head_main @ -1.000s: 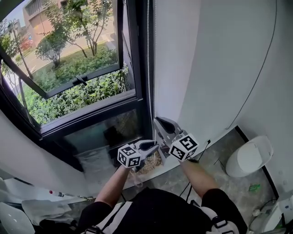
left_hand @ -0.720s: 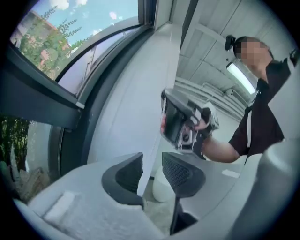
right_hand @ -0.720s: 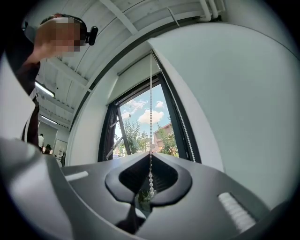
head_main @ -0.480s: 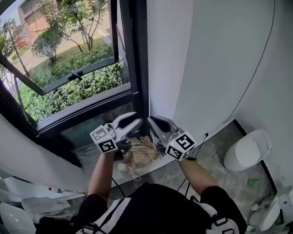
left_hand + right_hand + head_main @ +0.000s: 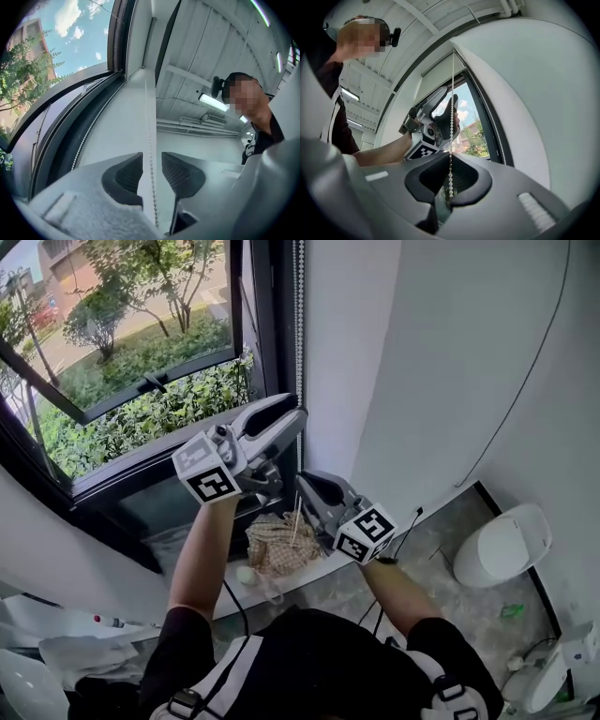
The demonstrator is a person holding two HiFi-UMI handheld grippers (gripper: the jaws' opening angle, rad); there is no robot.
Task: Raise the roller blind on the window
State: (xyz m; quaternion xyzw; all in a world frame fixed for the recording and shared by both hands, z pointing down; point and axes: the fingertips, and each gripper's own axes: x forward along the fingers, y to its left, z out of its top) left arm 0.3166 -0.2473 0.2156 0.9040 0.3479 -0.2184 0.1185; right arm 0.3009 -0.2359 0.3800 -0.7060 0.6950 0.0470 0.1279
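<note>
The window [image 5: 122, 381] took up the left side, and its glass showed a hedge [image 5: 141, 427] and trees. You held your left gripper [image 5: 298, 412] against the window's dark right frame, pointing upward and higher than your other one. Its jaws had just swung wide and then eased in a little. They stood spread, and the blind's bead chain [image 5: 299, 324] ran between the pads (nearer one pad, with neither pressing on it). That chain hung straight down along the window's right frame, and a second strand showed further in against the frame. I could not make out the blind itself in any view.

Below the window, a woven bag [image 5: 277, 545] lay on the ledge [image 5: 309, 579] between your forearms. Lower on the same chain, just right of the window's bottom corner, your right gripper [image 5: 305, 482] had its jaws pressed together on the beads. A short tail of chain dangled past the pads. Your right gripper view looked up the taut chain to the left gripper above.

Right of the window rose a plain white wall [image 5: 450, 362], and a thin dark cable [image 5: 525, 381] curved down across it.
</note>
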